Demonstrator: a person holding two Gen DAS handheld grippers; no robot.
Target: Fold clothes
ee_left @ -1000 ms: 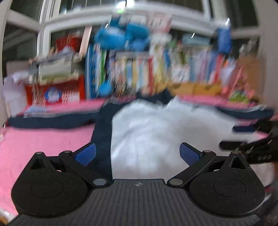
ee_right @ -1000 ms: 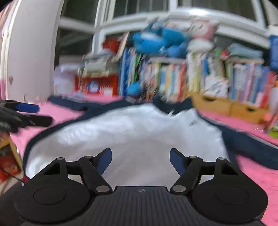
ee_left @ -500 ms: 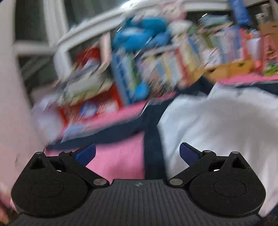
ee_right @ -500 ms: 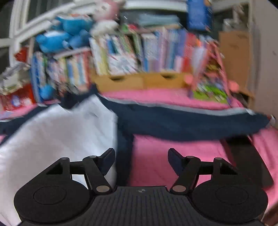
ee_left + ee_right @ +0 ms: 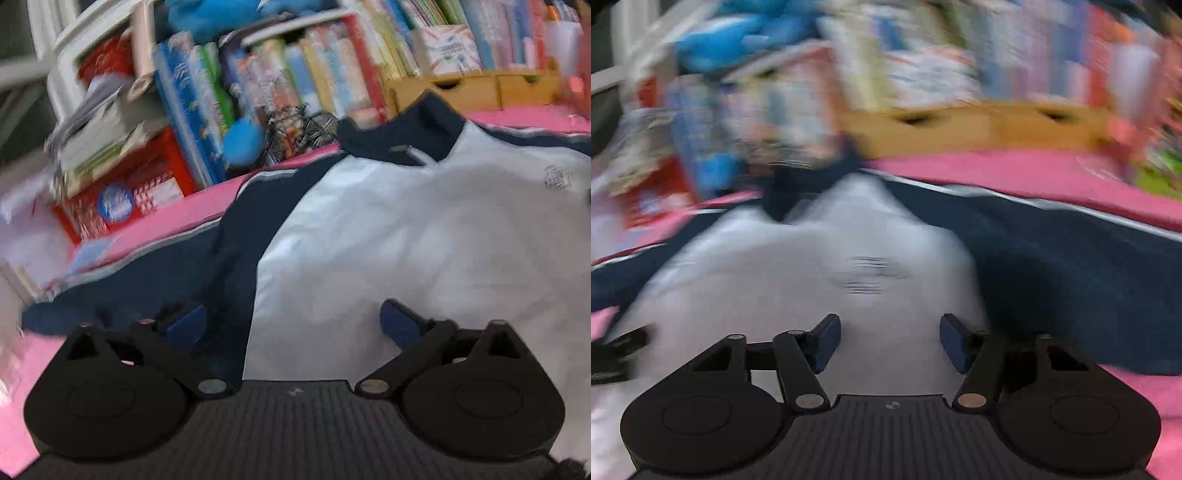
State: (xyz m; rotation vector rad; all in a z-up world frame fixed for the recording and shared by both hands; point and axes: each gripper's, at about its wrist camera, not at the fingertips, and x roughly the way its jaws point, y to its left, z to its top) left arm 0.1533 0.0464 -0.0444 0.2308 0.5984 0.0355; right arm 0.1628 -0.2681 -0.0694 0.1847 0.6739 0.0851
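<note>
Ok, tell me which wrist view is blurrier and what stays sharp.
Right wrist view: heavy motion smear across the bookshelf and jacket; only the right gripper is crisp. Left wrist view: milder blur at the left edge, jacket collar fairly readable, left gripper sharp.

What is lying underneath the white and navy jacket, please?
A pink surface shows around the jacket on both sides. Whatever lies directly beneath its body is covered.

Even indoor light, fisheye bending at the edges; heavy motion blur smears the right wrist view, milder in the left.
</note>
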